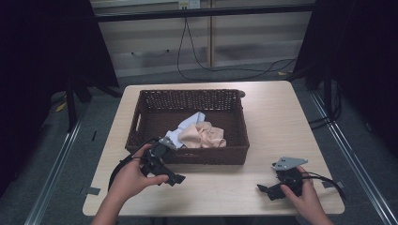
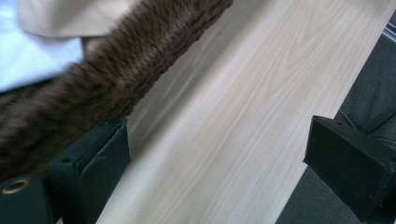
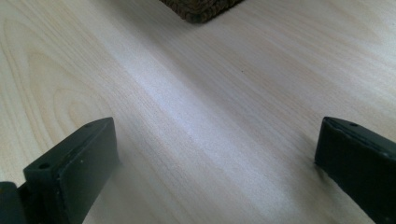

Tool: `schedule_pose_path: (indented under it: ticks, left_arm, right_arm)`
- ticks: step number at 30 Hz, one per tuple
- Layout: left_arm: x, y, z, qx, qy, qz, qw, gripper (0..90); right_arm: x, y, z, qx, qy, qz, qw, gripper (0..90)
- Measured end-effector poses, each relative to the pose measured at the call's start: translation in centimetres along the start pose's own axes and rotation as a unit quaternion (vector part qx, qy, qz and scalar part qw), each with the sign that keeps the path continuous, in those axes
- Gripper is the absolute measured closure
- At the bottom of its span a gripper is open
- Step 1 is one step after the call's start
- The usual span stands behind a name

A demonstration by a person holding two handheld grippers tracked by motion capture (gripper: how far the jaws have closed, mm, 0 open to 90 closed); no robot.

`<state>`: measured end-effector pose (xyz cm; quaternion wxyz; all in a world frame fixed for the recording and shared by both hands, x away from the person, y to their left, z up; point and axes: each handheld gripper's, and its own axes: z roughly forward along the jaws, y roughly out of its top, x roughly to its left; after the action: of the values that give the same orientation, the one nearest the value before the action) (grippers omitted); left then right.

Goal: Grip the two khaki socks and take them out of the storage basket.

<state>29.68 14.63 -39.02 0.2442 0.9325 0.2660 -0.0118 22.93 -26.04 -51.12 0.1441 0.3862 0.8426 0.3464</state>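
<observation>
A dark brown wicker basket (image 1: 190,124) stands on the middle of the light wooden table (image 1: 274,117). Inside it lie a crumpled beige cloth (image 1: 204,135) and a white cloth (image 1: 185,127). My left gripper (image 1: 170,174) is held just in front of the basket's front left wall, open and empty. In the left gripper view the jaws of that gripper (image 2: 219,156) stand wide apart, with the basket wall (image 2: 116,70) beside the left one and the white cloth (image 2: 32,56) and beige cloth (image 2: 70,16) above. My right gripper (image 1: 268,189) rests near the table's front right, open (image 3: 217,149) over bare wood.
The basket's corner (image 3: 201,9) shows at the top of the right gripper view. Behind the table, cables (image 1: 220,68) trail over the floor. Dark curtains and stands flank both sides. The table's front edge (image 1: 211,212) runs close to both hands.
</observation>
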Motion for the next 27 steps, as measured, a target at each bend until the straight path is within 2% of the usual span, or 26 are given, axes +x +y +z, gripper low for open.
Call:
schedule_pose_path:
  ticks: [1,4,7,12,15,20,27]
  left_arm:
    - [0.2,0.4,-0.7,0.009,0.000,0.003,1.0000,6.3]
    - [0.3,0.8,-1.3,0.013,-0.004,0.001,0.9999,6.3]
    - [0.3,1.7,-2.2,0.030,-0.020,0.003,0.9993,6.3]
    - [0.3,2.8,-3.3,0.042,-0.020,0.004,0.9989,6.4]
    - [0.7,3.9,-4.2,0.053,-0.023,-0.006,0.9983,7.3]
    - [1.5,5.1,-4.8,0.063,-0.014,-0.011,0.9979,7.3]
    - [3.4,6.6,-4.9,0.051,0.004,-0.035,0.9981,7.3]
  right_arm:
    - [0.0,0.0,0.0,0.000,0.000,0.000,1.0000,0.0]
    - [0.0,0.0,0.0,0.000,0.000,0.000,1.0000,0.0]
    - [0.0,0.0,0.0,0.000,0.000,0.000,1.0000,0.0]
    - [0.0,0.0,0.0,0.000,0.000,0.000,1.0000,0.0]
    - [0.0,0.0,0.0,0.000,0.000,0.000,1.0000,0.0]
    - [0.0,0.0,0.0,0.000,0.000,0.000,1.0000,0.0]
    - [0.0,0.0,0.0,-0.001,0.000,0.002,1.0000,0.0]
